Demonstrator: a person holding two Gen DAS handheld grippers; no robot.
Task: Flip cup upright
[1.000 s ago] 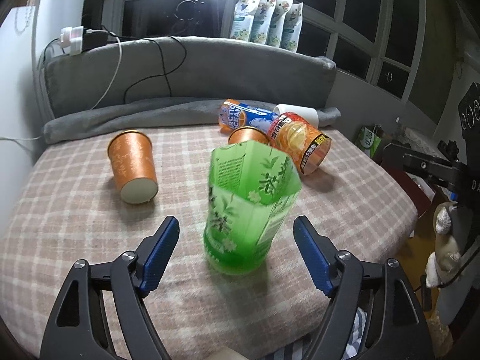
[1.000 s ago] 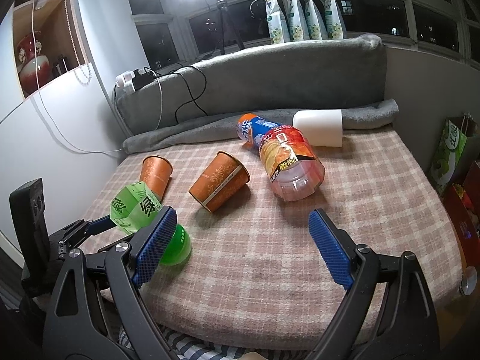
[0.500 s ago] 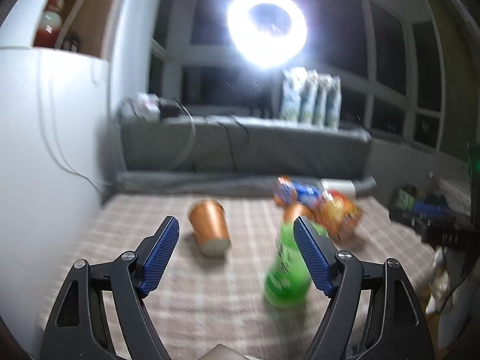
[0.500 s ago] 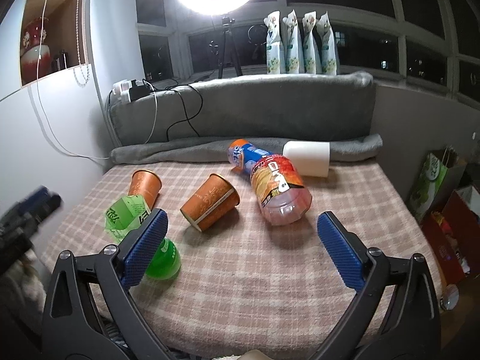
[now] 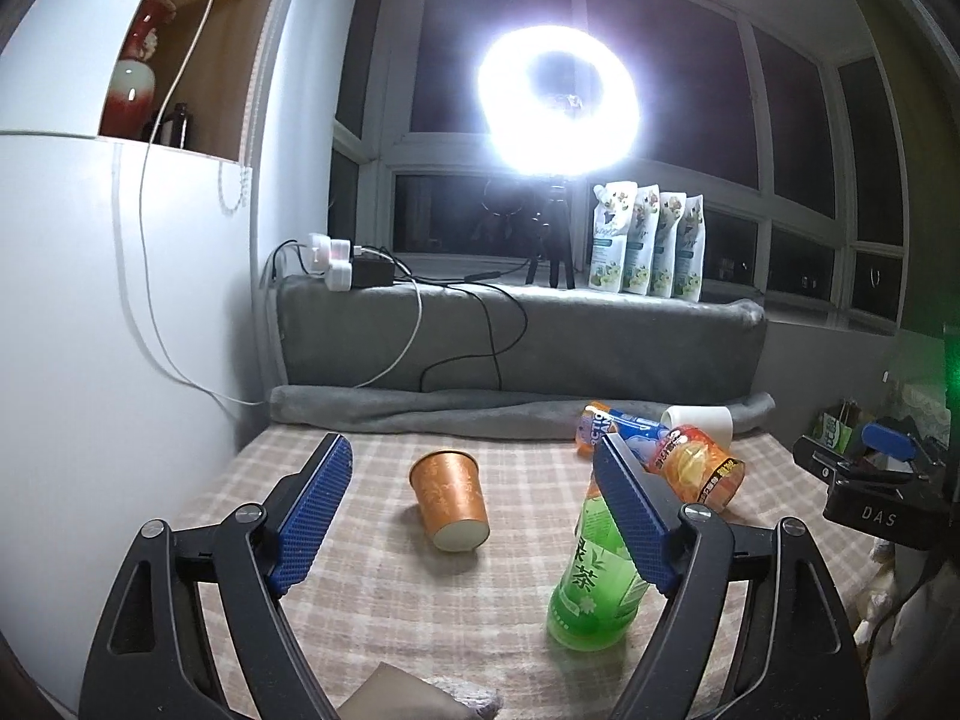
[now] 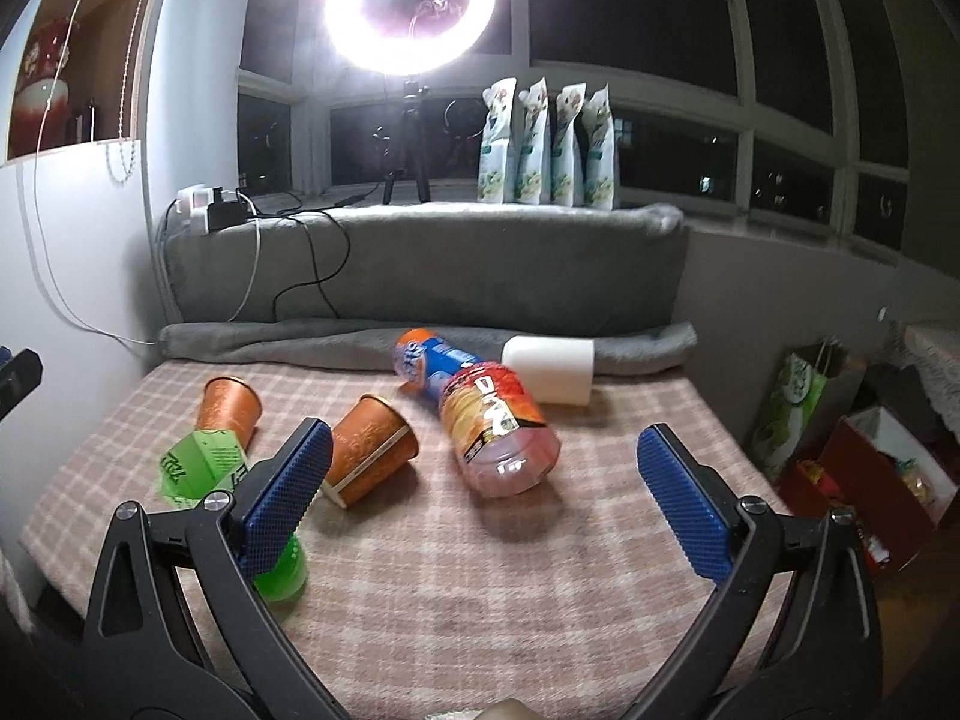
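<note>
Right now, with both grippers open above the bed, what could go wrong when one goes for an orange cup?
The green tea bottle stands on soft checked bedding beside the left gripper; a brush may topple it. The orange cup lies on its side near the orange drink bottle, so either may roll.

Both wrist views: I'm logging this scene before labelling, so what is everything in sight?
Paper cups: 2, orange, lying on their sides on the checked bed cover, left and centre.
Green cup: 1, translucent green, standing near the front, by the left gripper's right finger.
Bottles: 2, one orange-labelled, one blue-labelled, lying down mid-bed.
White cup: 1, on its side against the grey rolled blanket.
Pouches: 4, white-green, on the window sill.
Ring light: 1, lit, on a tripod.
Chargers: white and black, atop the grey backrest.
Left gripper: open, empty.
Right gripper: open, empty.
</note>
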